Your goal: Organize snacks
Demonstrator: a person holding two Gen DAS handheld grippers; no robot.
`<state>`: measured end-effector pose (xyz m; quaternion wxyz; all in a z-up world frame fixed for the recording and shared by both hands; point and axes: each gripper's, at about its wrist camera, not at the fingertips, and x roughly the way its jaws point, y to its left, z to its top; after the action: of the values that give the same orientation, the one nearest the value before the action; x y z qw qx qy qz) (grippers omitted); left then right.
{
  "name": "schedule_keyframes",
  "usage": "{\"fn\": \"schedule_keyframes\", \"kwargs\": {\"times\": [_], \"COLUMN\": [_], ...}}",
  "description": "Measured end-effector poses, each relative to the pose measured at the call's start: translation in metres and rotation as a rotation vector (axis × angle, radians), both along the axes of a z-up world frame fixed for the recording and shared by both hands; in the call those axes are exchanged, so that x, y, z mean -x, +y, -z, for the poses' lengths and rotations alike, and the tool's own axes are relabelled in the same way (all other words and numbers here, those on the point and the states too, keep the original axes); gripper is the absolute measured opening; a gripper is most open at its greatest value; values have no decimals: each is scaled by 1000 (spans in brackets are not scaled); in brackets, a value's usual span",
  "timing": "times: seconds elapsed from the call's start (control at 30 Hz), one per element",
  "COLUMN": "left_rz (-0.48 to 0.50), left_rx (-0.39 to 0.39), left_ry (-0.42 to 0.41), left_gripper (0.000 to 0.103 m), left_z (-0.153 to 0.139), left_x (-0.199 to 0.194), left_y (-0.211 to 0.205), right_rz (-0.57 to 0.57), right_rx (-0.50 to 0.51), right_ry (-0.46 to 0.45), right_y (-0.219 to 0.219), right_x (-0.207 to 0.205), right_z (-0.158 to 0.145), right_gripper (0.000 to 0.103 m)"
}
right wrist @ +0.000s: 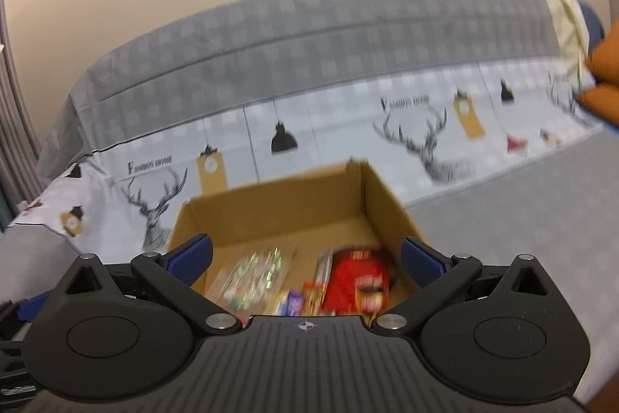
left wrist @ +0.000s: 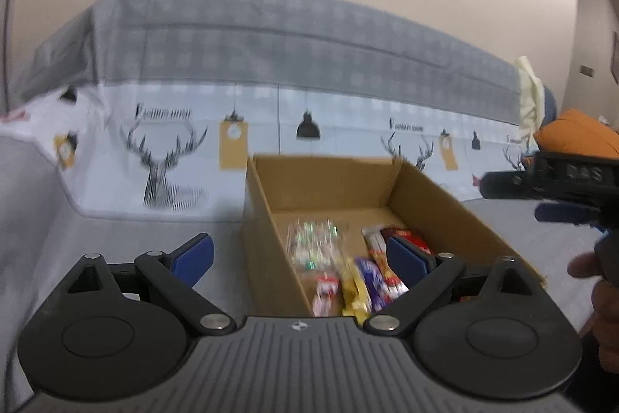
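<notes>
An open cardboard box [left wrist: 429, 204] sits on a grey surface and holds several snacks: a clear packet with green and white sweets [left wrist: 313, 242], a yellow packet [left wrist: 354, 291], a purple packet [left wrist: 369, 281] and a red packet [left wrist: 410, 239]. My left gripper [left wrist: 301, 258] is open and empty, over the box's near left corner. In the right wrist view the box [right wrist: 271, 204] shows the clear packet [right wrist: 255, 275] and a red bag [right wrist: 358, 281]. My right gripper [right wrist: 305, 260] is open and empty above the box. It also shows at the right of the left wrist view [left wrist: 561, 211].
A bed with a grey checked cover and a deer-print sheet [left wrist: 162, 157] stands right behind the box. An orange cushion [left wrist: 576, 136] lies at the far right. The person's hand [left wrist: 603, 297] is at the right edge. Both views are motion-blurred.
</notes>
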<state>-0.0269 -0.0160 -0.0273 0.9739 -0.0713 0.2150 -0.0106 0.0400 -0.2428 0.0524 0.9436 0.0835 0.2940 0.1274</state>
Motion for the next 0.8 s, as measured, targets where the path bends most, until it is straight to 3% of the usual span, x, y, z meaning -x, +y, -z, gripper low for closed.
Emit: {"fn": "schedule_keyframes", "kwargs": {"times": [0.13,0.27,0.5,0.8], "left_rz": [26,18,33,6], "left_rx": [17,17,-32,-18], "left_ry": [80,122,192,234], "left_gripper": [98,103,102,102], "left_z": [4,10,23,30], "left_x": [10,24,22,9], "left_y": [-10,-23,-49,-48], "right_rz": [-20,-45,-79,-44], "right_rx": [24,119,271,245], "right_ry": [48,89,85,133], "right_y": [-9,-12,-8,-14], "right_x": [23,45,54,38], "right_z": [4,15,32,40], "right_gripper": [103,103,103,103]}}
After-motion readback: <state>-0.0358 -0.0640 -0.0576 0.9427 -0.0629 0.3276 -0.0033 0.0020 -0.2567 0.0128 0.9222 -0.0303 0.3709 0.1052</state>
